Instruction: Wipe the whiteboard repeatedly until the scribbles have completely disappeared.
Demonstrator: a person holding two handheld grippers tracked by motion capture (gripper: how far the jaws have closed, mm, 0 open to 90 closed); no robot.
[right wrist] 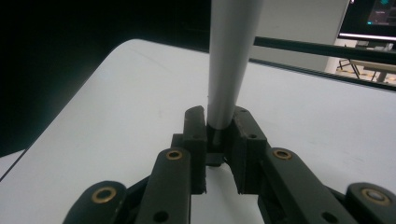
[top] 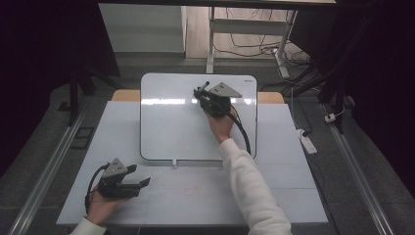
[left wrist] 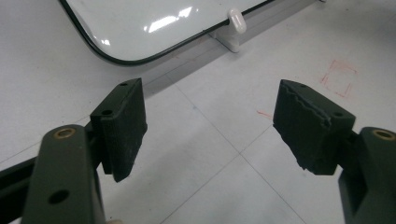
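Above whiteboard (top: 171, 122) far edge, right tool (top: 201, 90) clamping marker (right wrist: 229, 60), left tool (top: 142, 183) agape

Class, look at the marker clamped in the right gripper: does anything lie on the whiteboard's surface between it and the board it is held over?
Nothing visible does. The right gripper is shut on the marker above the whiteboard, whose white surface around it looks bare. The left gripper sits open on the table, well clear.

Grey floor (top: 357, 161), perhaps carpeted.
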